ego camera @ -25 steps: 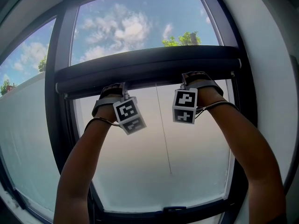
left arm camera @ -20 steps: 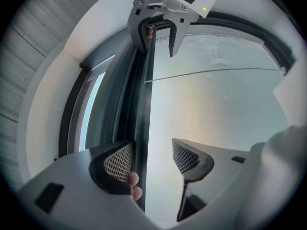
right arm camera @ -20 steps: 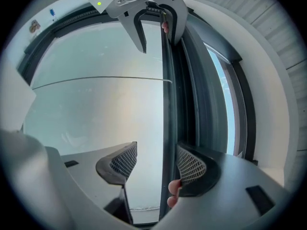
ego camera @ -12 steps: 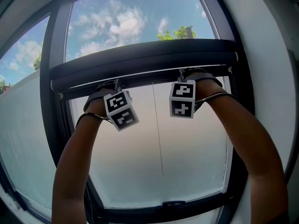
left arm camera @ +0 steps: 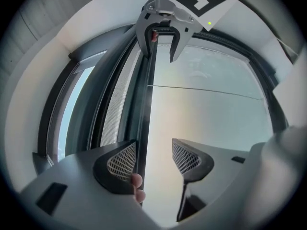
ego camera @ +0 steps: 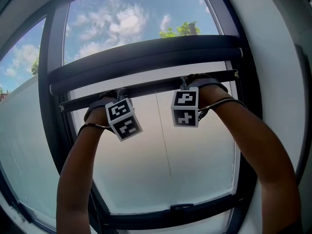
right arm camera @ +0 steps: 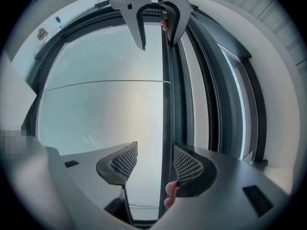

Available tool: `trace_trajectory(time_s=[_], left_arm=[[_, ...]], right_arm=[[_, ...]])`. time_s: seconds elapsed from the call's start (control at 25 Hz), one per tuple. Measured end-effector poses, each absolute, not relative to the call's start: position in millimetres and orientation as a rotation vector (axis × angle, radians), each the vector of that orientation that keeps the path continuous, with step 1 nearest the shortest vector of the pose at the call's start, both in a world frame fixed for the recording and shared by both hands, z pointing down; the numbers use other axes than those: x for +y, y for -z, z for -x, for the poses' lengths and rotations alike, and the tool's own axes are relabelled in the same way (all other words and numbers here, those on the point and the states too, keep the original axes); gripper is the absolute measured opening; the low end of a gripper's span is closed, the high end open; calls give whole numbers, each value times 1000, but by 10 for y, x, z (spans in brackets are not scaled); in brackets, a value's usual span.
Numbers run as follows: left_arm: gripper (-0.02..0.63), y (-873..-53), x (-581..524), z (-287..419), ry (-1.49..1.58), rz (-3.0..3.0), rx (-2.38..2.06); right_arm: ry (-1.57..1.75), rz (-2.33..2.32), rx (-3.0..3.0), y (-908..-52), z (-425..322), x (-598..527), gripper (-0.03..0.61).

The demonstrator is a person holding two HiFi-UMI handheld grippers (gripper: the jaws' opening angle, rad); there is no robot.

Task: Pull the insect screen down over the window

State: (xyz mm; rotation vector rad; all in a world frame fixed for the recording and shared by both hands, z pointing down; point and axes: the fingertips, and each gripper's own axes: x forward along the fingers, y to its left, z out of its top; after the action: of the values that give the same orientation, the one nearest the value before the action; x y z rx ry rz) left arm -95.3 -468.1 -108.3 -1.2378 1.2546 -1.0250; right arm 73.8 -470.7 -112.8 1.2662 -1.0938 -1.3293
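No legible text or numbers

matt dark screen bar (ego camera: pixel 146 88), fine-woven insect screen (left arm camera: pixel 119 97), smooth glossy window glass (ego camera: pixel 161 150).

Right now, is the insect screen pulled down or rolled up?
Barely down: pull bar sits just under the cassette, thin mesh strip showing, glass below uncovered.

Your left arm (ego camera: pixel 78 179) and right arm (ego camera: pixel 253 150) reach upward, side by side. Your left gripper (left arm camera: pixel 153 159) and right gripper (right arm camera: pixel 151 164) both hold their jaws apart.
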Motion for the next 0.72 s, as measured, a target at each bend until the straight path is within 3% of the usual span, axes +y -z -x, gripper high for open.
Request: trace_trajectory(time_s=[0.72], left_arm=[[238,495,-4656,920,1084,1298,1203]], right_arm=[[1308,-1181,-1147,535,-750,-4687,236]])
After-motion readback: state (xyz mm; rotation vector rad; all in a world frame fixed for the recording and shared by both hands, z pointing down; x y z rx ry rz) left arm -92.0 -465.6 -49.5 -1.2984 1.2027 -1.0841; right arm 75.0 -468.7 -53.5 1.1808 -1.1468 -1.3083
